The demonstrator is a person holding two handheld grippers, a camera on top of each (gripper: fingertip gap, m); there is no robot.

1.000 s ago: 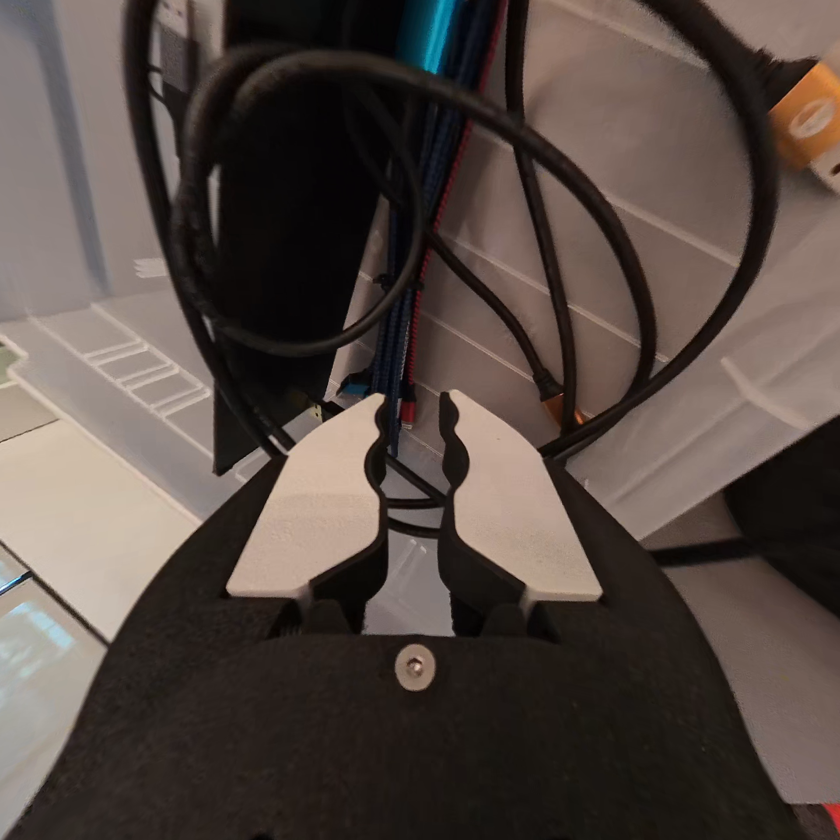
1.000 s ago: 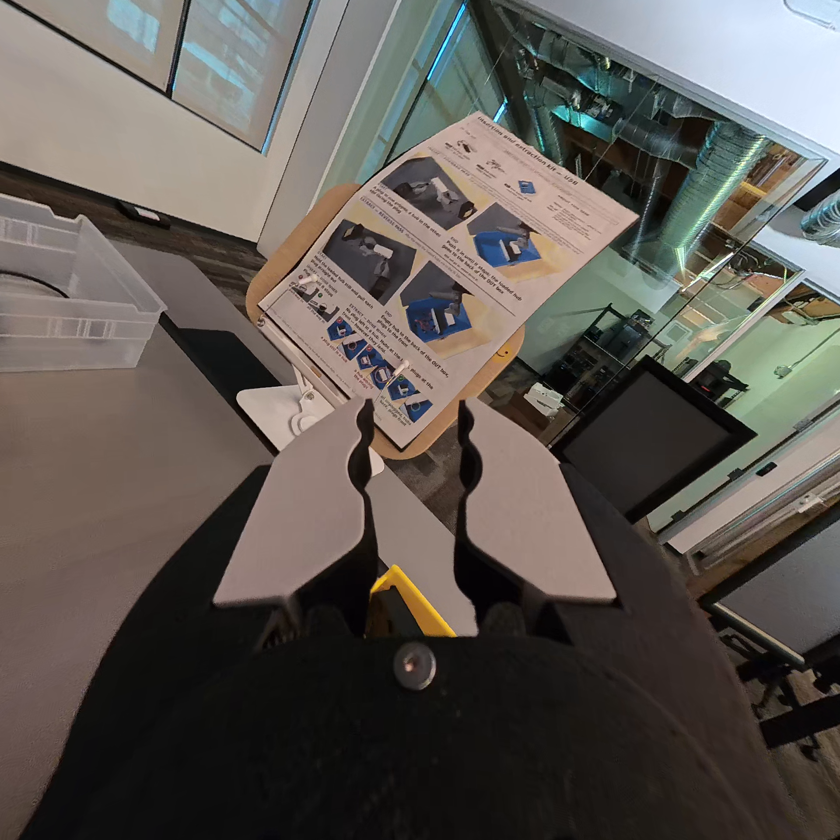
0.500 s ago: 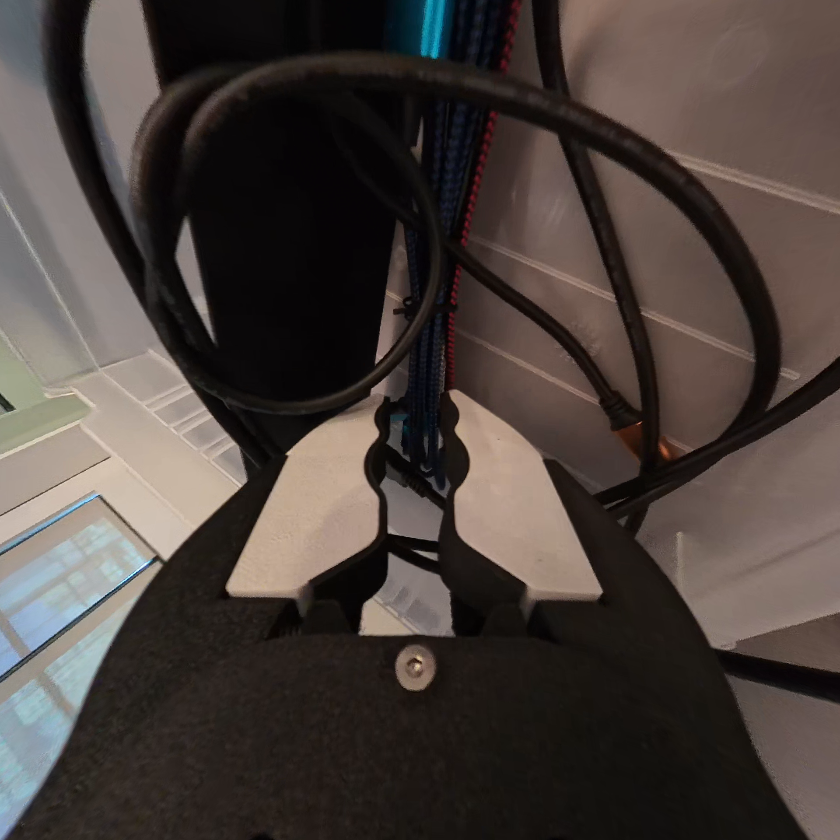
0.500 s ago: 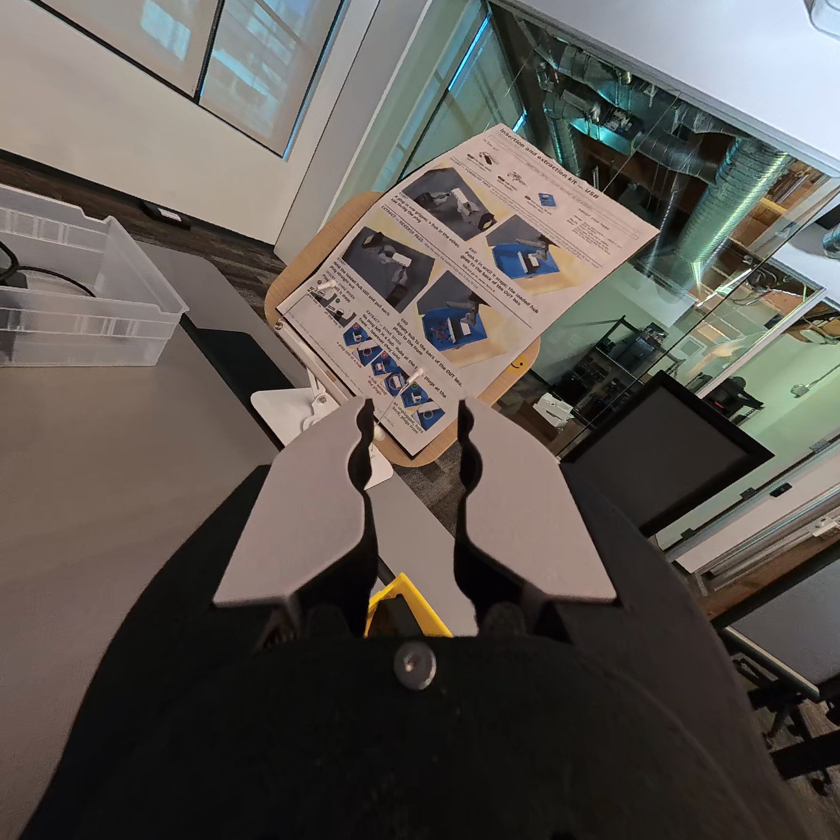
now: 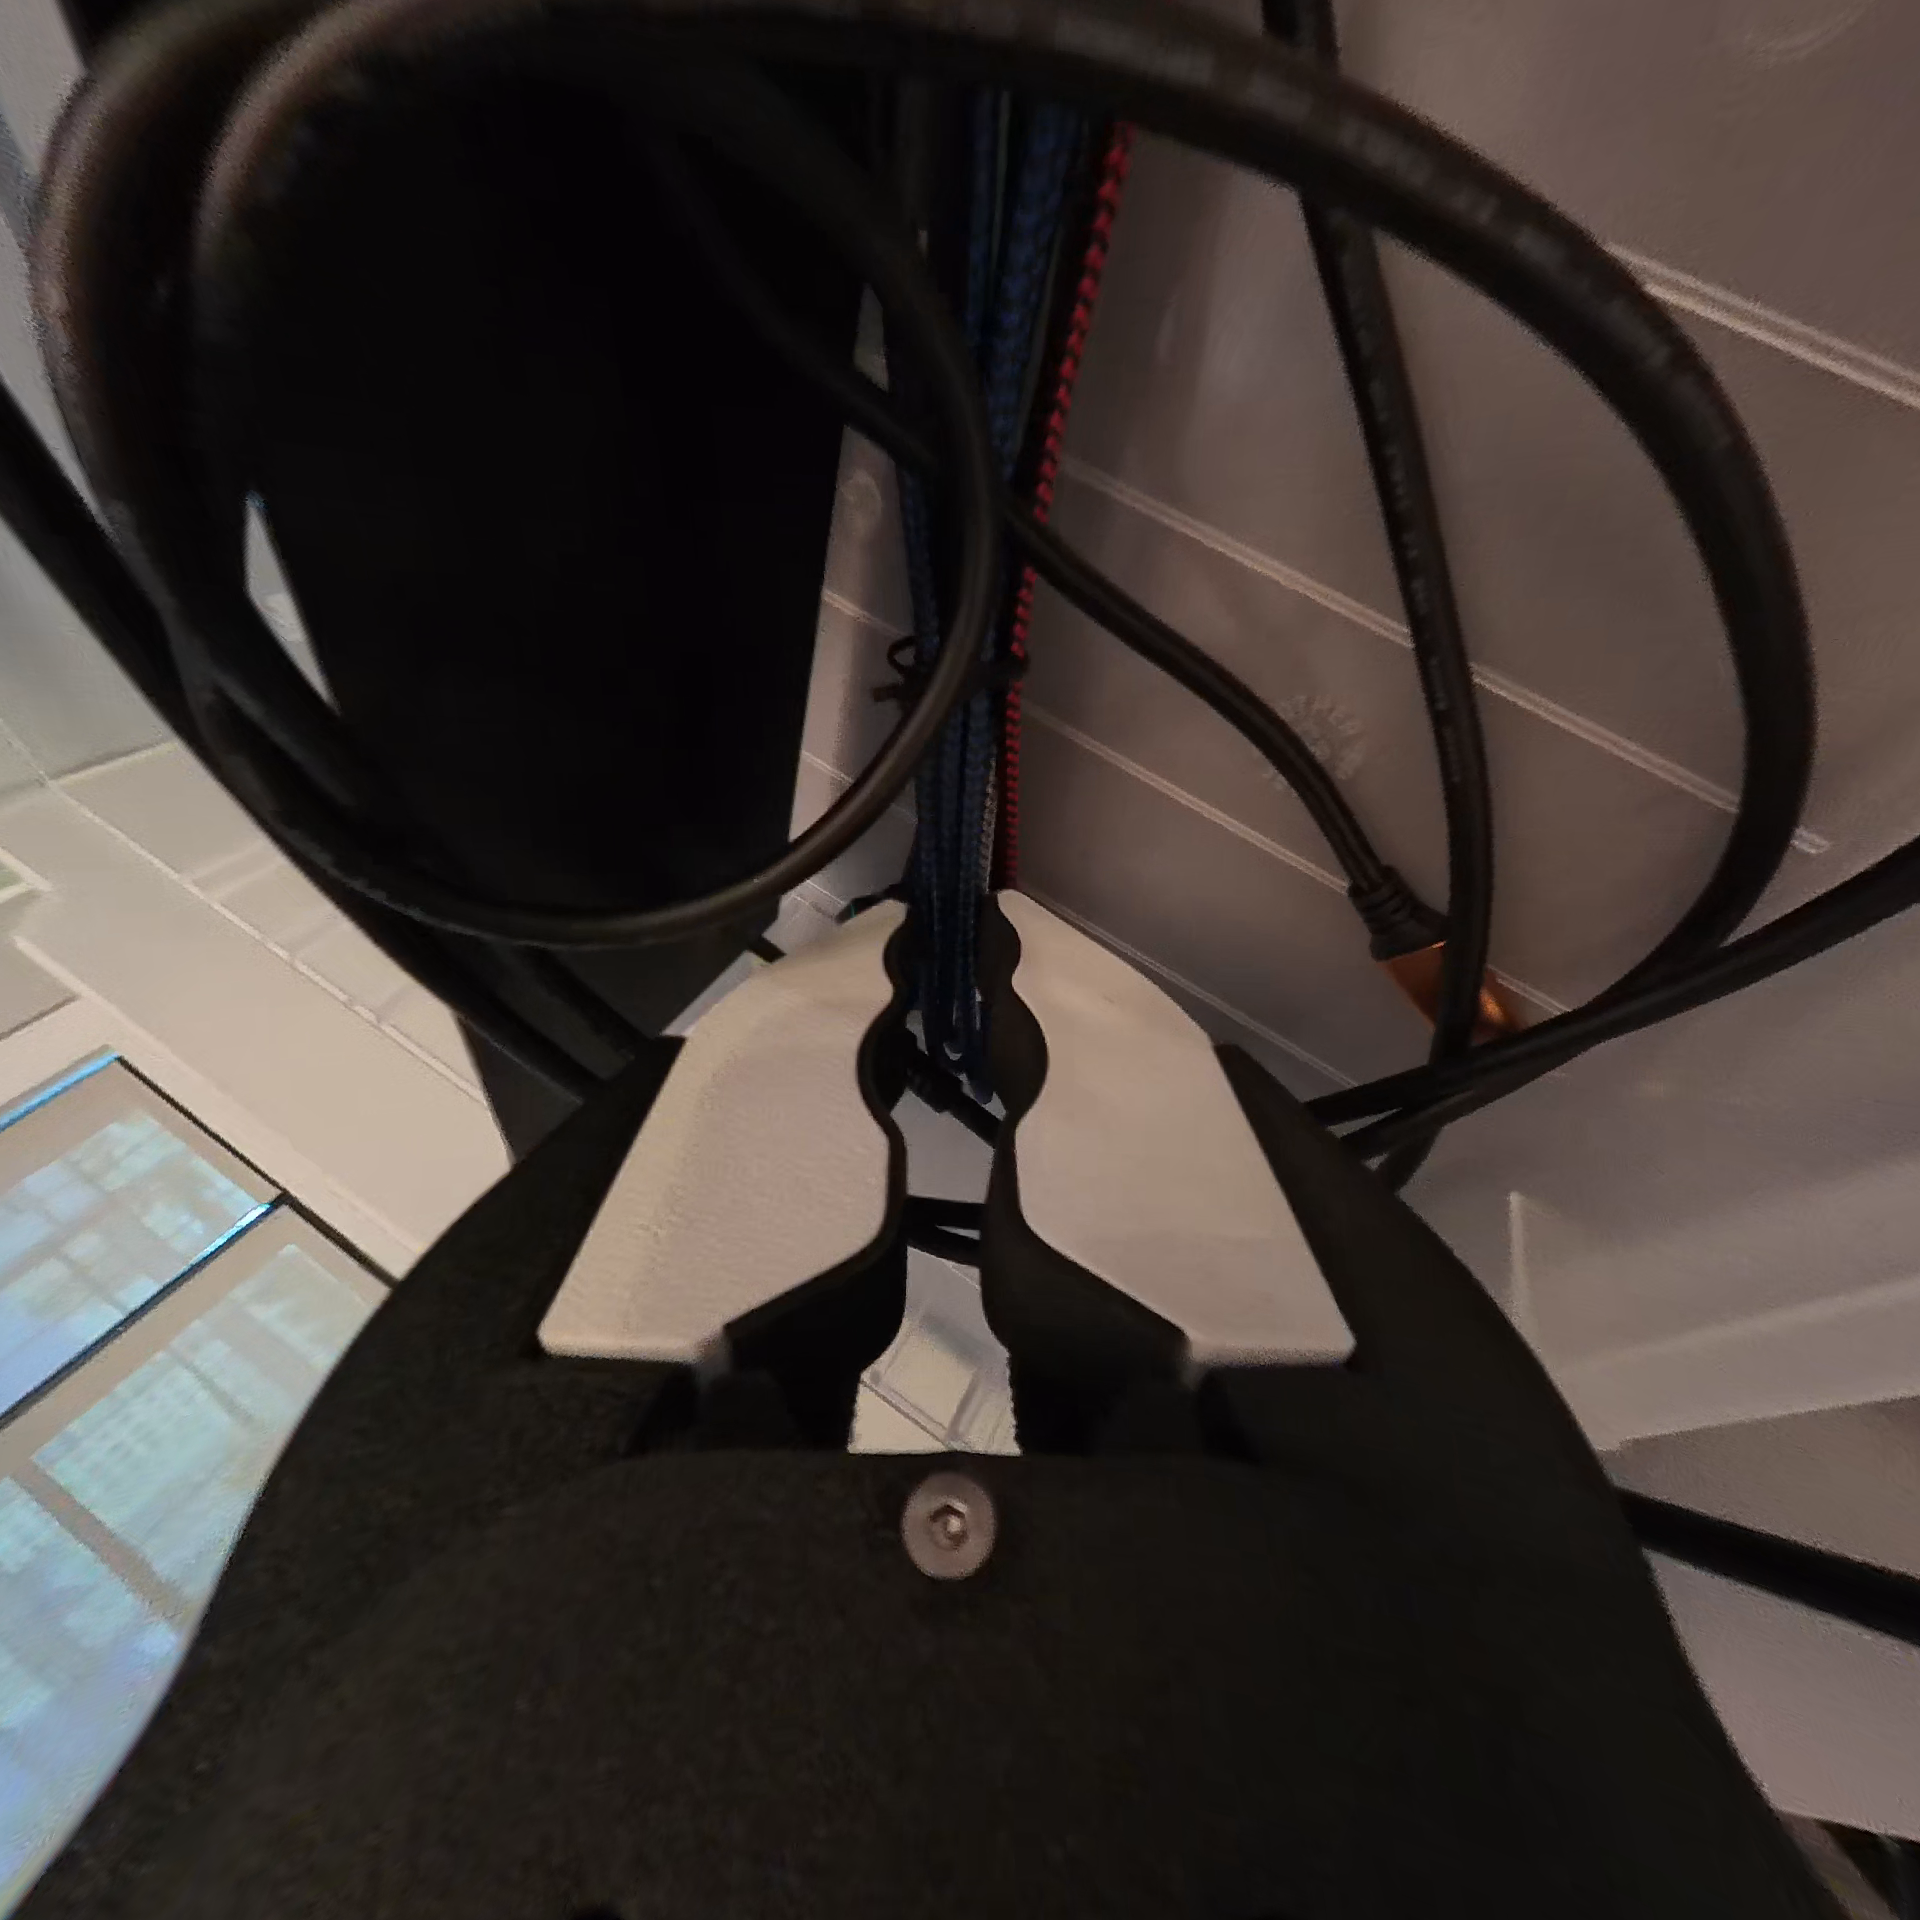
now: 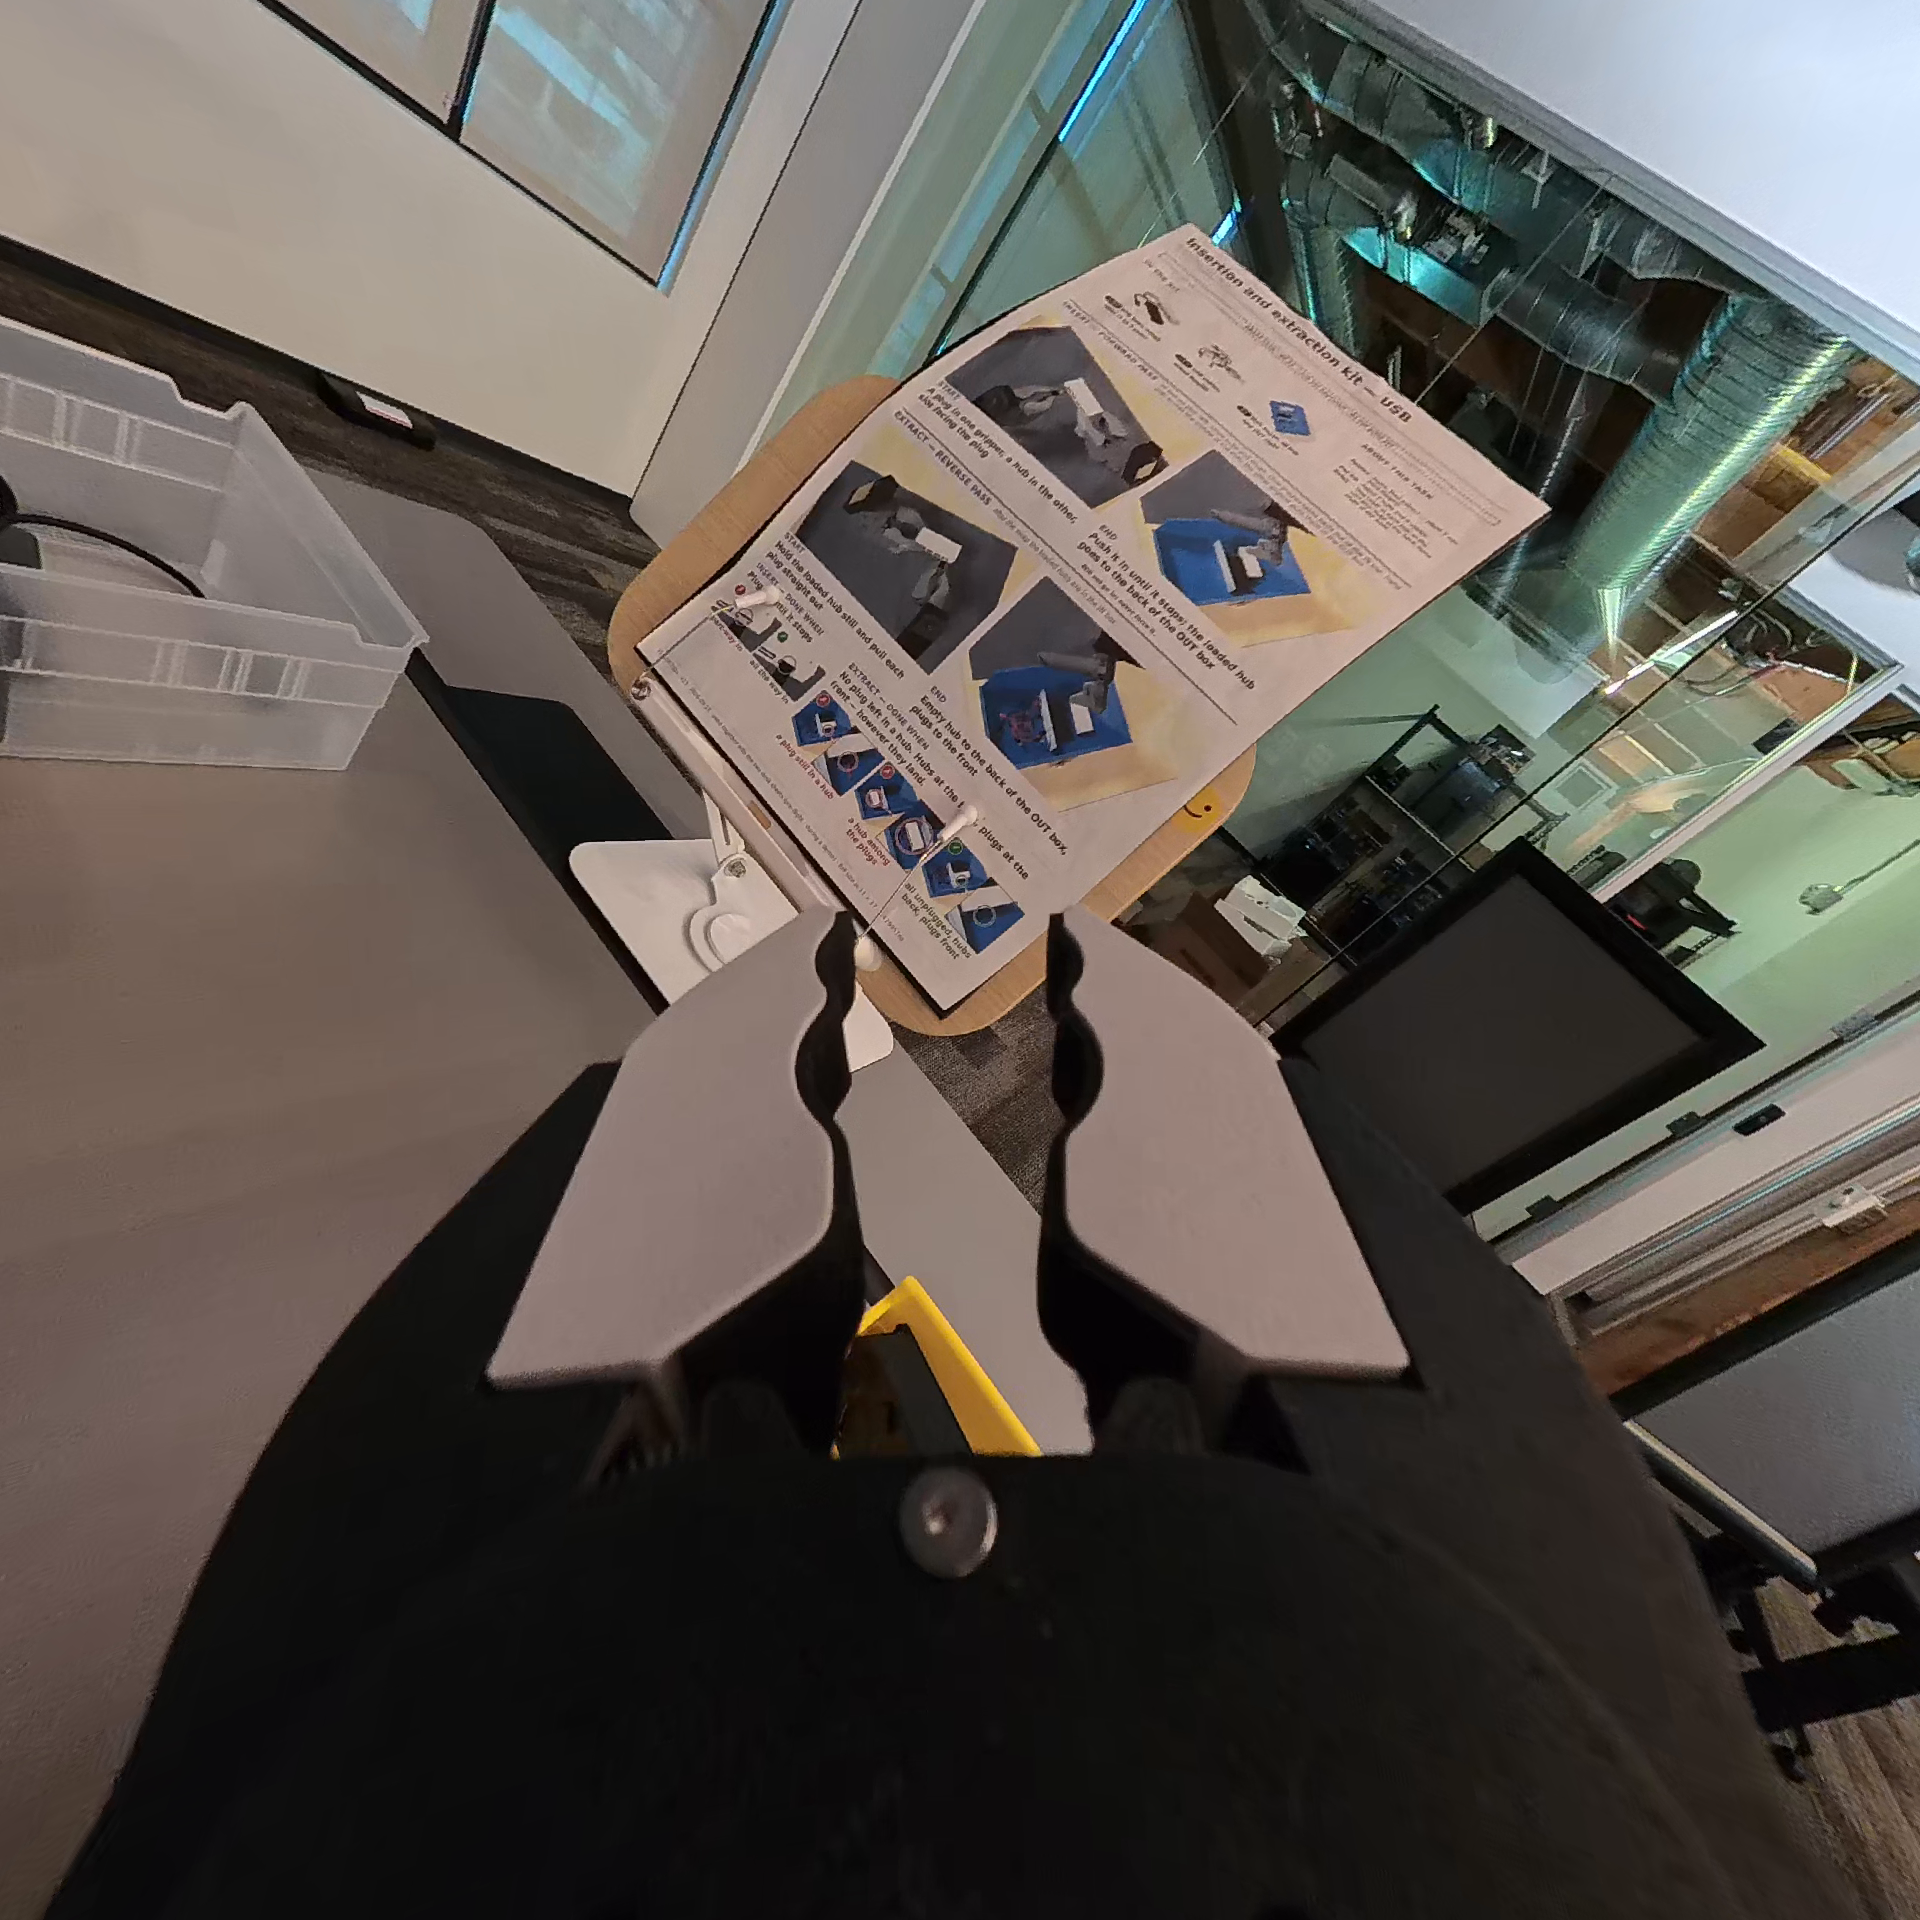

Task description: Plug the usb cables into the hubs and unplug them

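Note:
In the left wrist view my left gripper (image 5: 954,920) is down among cables in a clear plastic bin (image 5: 1558,644). Its jaws are closed in on a bundle of blue braided cables (image 5: 951,810) that fills the gap between the fingertips. A red braided cable (image 5: 1051,436) runs beside the bundle. Thick black cables (image 5: 1558,239) loop above and around, one ending in a copper-coloured plug (image 5: 1413,971). A large black shape (image 5: 520,499) lies at the left; I cannot tell what it is. My right gripper (image 6: 951,935) is open and empty above the grey table (image 6: 260,987).
In the right wrist view a printed sheet (image 6: 1091,603) stands on a wooden board with a white base. A clear bin (image 6: 260,603) sits at the table's left. A yellow object (image 6: 925,1371) shows below the right jaws. A dark screen (image 6: 1507,1039) stands beyond the table. Left tips to right tips: about 60 centimeters. My left tips are roughly 7 centimeters from the copper-coloured plug (image 5: 1413,971).
My left gripper has moved forward onto the blue cable bundle and its jaws have narrowed around it. The right gripper has drifted slightly and stays open.

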